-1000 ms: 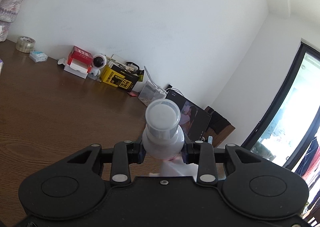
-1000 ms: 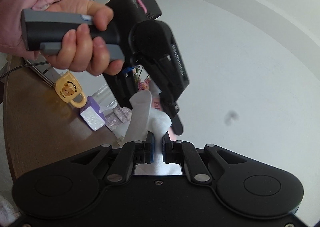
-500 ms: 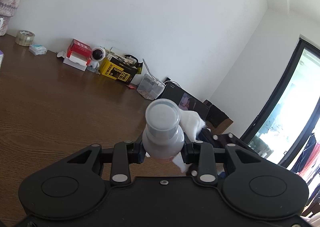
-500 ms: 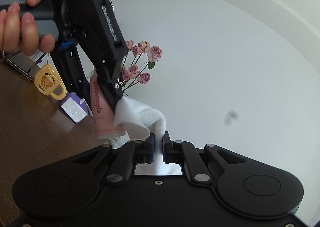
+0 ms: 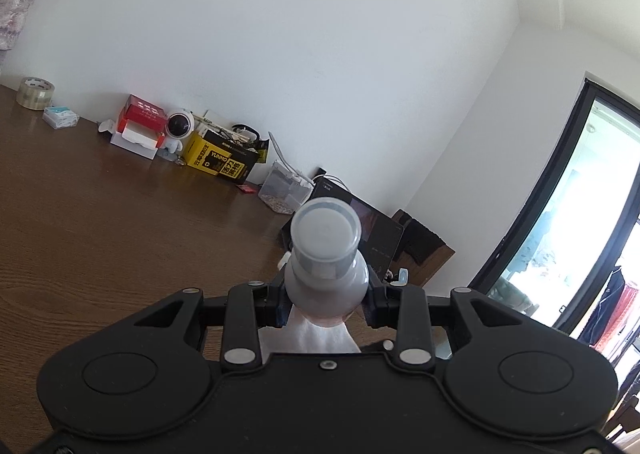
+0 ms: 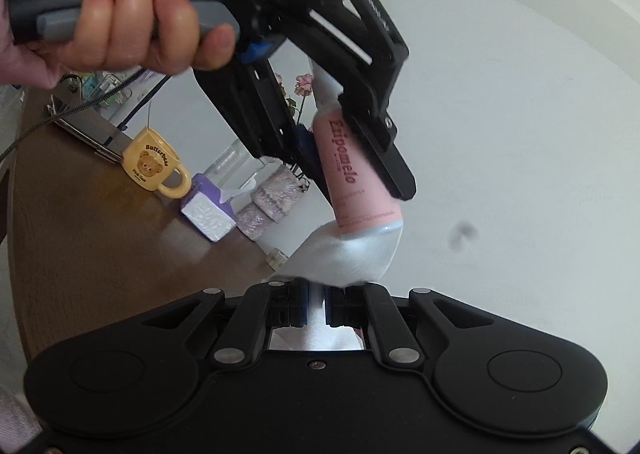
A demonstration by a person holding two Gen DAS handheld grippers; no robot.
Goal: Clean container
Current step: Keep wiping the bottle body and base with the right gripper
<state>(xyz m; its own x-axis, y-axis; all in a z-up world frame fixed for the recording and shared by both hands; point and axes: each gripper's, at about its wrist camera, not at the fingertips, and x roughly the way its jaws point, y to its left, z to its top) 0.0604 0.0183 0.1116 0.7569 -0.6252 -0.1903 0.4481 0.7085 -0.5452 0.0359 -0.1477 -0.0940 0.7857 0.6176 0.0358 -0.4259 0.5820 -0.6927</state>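
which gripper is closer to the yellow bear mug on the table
Left, probably. In the right wrist view the left gripper, shut on the pink bottle, hangs just right of the yellow mug; the right gripper, pinching the white cloth, sits further back.

We counted two grippers: the left gripper (image 6: 344, 158), gripped by one hand (image 6: 120, 14), and the right gripper (image 6: 316, 306). There was one pink bottle (image 6: 352, 178) with one clear cap (image 5: 325, 231), and one white cloth (image 6: 348, 254). On the one wooden table (image 5: 100, 222) we counted one yellow mug (image 6: 154, 168), one purple tissue pack (image 6: 210, 208), one roll of tape (image 5: 35, 93), one red and white box (image 5: 140, 126), one yellow and black box (image 5: 220, 162), one small white camera (image 5: 179, 127), one clear plastic tub (image 5: 284, 192) and one tablet (image 5: 380, 234). Flower stems we could not count.
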